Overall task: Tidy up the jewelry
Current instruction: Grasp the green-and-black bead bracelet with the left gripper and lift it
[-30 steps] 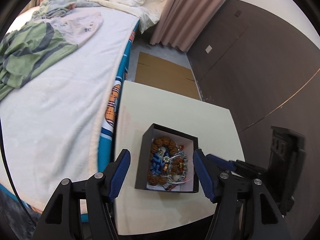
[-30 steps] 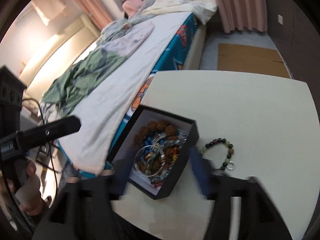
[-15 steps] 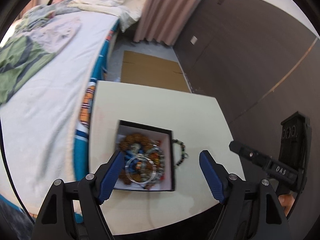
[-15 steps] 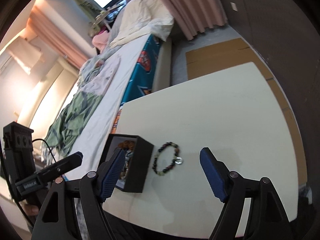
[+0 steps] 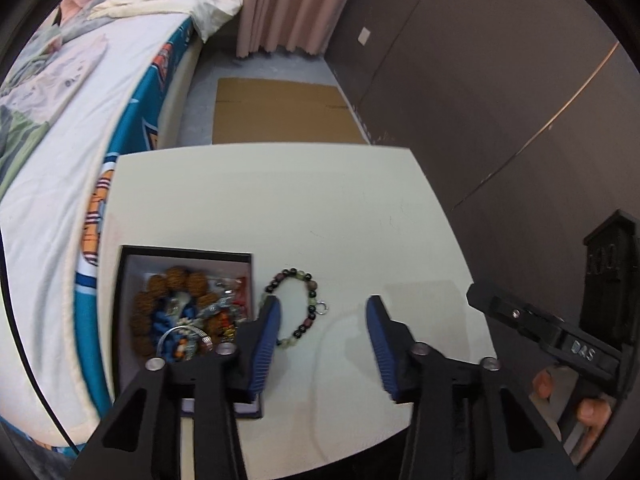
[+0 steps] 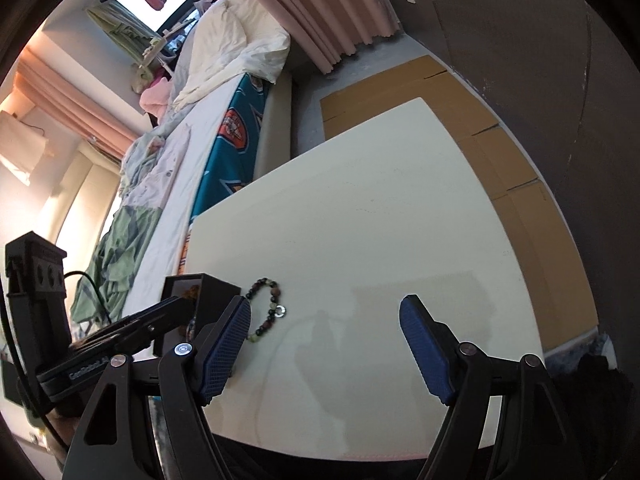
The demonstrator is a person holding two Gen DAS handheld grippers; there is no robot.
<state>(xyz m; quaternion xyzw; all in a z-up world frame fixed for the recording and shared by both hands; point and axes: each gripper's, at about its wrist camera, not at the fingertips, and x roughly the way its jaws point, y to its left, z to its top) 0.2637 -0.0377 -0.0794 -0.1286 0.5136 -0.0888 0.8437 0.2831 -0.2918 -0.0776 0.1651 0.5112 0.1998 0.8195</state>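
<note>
While lying loose on table just right of black box | beaded bracelet: light, limp, likely slippery, best pinched across bead strand, not at ring | left gripper spread wide, empty | right gripper likewise agape, empty

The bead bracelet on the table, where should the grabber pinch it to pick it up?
Pinch the bead bracelet on its right-hand arc of beads near the little silver ring, coming straight down. It lies flat on the table, and that side faces away from the black box, so the open left gripper probably has room.
</note>
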